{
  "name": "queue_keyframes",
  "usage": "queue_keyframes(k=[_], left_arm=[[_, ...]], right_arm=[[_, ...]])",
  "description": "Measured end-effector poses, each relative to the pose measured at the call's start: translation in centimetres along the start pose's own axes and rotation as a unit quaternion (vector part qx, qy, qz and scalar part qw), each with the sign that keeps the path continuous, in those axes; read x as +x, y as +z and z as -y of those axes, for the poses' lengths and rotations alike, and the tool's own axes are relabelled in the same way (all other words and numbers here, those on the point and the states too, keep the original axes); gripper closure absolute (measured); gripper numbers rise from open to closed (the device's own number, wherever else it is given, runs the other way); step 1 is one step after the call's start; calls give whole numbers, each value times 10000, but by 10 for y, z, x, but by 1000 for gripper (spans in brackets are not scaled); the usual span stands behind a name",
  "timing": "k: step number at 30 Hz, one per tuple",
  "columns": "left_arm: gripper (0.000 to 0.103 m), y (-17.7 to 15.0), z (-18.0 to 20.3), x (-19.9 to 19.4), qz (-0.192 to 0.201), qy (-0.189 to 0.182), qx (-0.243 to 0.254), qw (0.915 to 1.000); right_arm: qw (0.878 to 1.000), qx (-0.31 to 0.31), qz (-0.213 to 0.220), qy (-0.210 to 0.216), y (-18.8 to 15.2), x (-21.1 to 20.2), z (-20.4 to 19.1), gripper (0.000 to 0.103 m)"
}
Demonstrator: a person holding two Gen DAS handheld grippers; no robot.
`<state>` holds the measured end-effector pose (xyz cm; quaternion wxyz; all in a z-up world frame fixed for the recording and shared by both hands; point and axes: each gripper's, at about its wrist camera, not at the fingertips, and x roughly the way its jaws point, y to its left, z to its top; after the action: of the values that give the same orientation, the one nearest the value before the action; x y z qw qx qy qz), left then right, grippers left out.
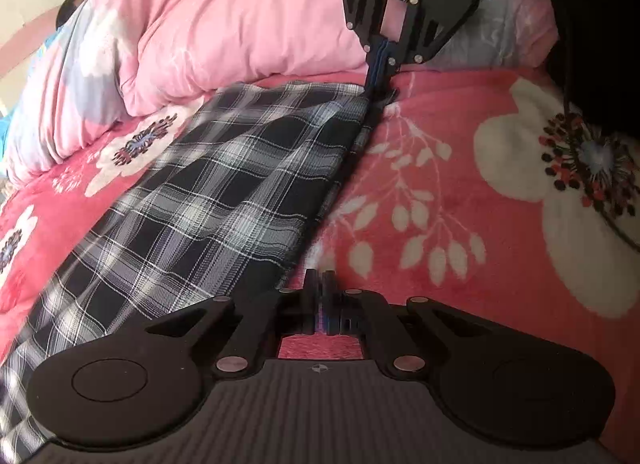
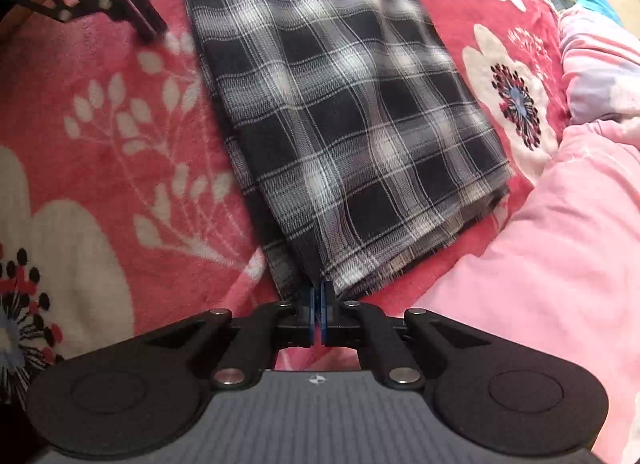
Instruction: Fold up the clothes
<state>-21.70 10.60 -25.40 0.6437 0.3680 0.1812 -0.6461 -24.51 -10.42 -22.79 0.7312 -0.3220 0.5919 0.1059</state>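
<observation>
Plaid cloth, left wrist view: the dark checked garment (image 1: 224, 184) lies folded into a long strip on the pink floral blanket (image 1: 460, 200), its long axis running from this gripper's near corner away to the far corner.
Left gripper: the left gripper (image 1: 319, 288) has its jaws pressed nearly together beside the strip's near edge; whether cloth is caught between them I cannot tell, as the edge slips behind the left finger.
Far corner: the right gripper (image 1: 379, 80) comes down from above, jaws closed, pinching the garment's far right corner.
Backdrop: a pale pink quilt (image 1: 224, 16) is heaped just beyond the far end.

Right wrist view, cloth: the garment (image 2: 340, 112) stretches away from this gripper, its layered end nearest the camera.
Right gripper: the right gripper (image 2: 319, 296) is closed on the near corner of that end, cloth entering between the blue pads.
Left gripper: the left gripper (image 2: 148, 30) sits at the far end, on the blanket (image 2: 100, 112) beside the strip's left edge, apart from the cloth as far as the blur allows.
Quilt: it (image 2: 560, 264) lies just right of the garment.

Key relation: both grippers stand on the same long edge, one at each end; judged from this, the coming fold needs that edge carried sideways across the strip.
</observation>
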Motion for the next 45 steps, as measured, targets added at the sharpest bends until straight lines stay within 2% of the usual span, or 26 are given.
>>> queue_keyframes(k=[1,3,6,9,10,12,13,15,16,18,21,23,24,26,27,28,29,31,33,35,38,39,40,43,45], left_arm=[[100,1,0,-4,-13,-55,-34,10000],[86,2,-3,-13,-36,-113,-71,9999],[82,3,-17,-28,-106,-15,-347,9993],[79,3,-46,-41,-111,202,-1076,9939],[78,1,-57,-43,-98,279,-1362,9902],[77,-2,-75,-39,-197,454,-1831,9819],[77,-3,-81,-34,-284,517,-1987,9783],[77,-6,-86,-23,-479,556,-2150,9739],[77,-8,-86,-18,-595,548,-2181,9726],[77,-11,-80,-12,-684,609,-2109,9732],[77,-11,-71,-11,-635,736,-1896,9770],[77,-13,-73,-10,-623,713,-1963,9760],[77,-14,-74,-10,-613,689,-2007,9753],[77,-16,-75,-11,-583,652,-2046,9749],[77,-16,-75,-11,-567,645,-2045,9751],[77,-17,-75,-11,-552,646,-2043,9752],[77,-17,-75,-11,-545,653,-2046,9751],[77,-17,-74,-12,-542,666,-2056,9749],[77,-16,-74,-11,-549,653,-2073,9746],[77,-16,-75,-11,-552,624,-2088,9744],[77,-18,-76,-12,-536,592,-2119,9740],[77,-18,-76,-11,-534,592,-2110,9742],[77,-18,-75,-12,-536,594,-2099,9744],[77,-17,-75,-11,-553,601,-2067,9750],[77,-17,-74,-11,-557,611,-2058,9751]], right_arm=[[10000,82,-35,44,-1,-1,2,101],[9993,333,-50,171,-3,-6,9,100],[9922,1147,350,329,-5,-30,35,100],[9700,2190,985,388,-5,-54,72,89],[9602,2517,1155,361,-3,-58,84,82],[9425,3046,1349,284,6,-57,103,79],[9376,3188,1375,199,14,-54,111,79],[9390,3191,1281,-75,35,-43,122,75],[9400,3188,1192,-229,45,-36,129,66],[9363,3361,951,-369,65,-16,150,57],[9195,3878,597,-232,89,16,185,54],[9051,4238,348,-11,100,40,201,53],[9026,4298,238,103,101,48,202,54],[9120,4098,12,180,107,63,198,68],[9191,3937,-91,117,110,68,194,86],[9272,3743,-140,-8,113,69,189,97],[9361,3506,-145,-243,116,66,183,100],[9488,3051,-236,-784,119,60,170,101],[9548,2689,-526,-1148,116,67,159,101],[9585,2310,-807,-1464,111,78,147,101],[9619,1769,-898,-1879,108,87,129,101],[9611,1589,-895,-2075,109,86,126,90],[9600,1435,-877,-2238,108,84,124,77],[9603,1538,-490,-2275,102,57,124,77],[9550,1830,-64,-2333,97,26,125,77]])
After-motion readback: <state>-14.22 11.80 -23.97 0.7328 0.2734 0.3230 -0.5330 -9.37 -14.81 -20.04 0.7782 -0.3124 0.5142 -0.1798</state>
